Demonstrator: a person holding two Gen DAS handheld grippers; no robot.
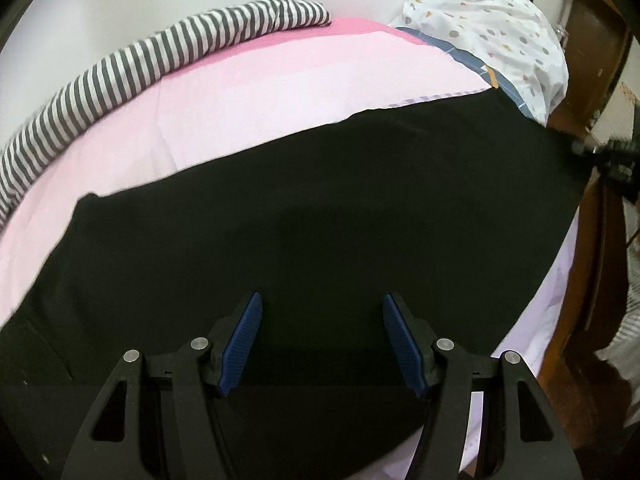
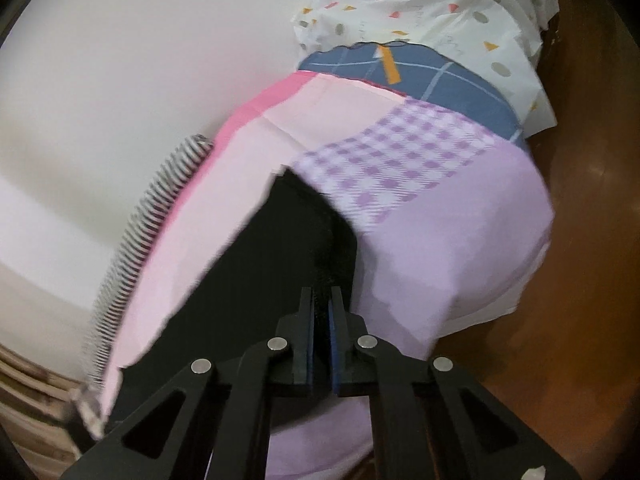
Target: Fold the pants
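We see the black pants [image 1: 320, 208] cut off at the left wrist view's near edge; the striped fabric [image 2: 132, 264] blurs in the right wrist view.

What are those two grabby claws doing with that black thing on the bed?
A person is folding black pants on a pink bed sheet. The right gripper is pinched shut on an edge of the pants. The left gripper is open above the spread-out fabric, holding nothing.

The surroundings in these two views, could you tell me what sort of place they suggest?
Most likely a bedroom. The black pants lie on a bed with a pink sheet, a striped bolster runs along the white wall, and a spotted pillow sits at one end.
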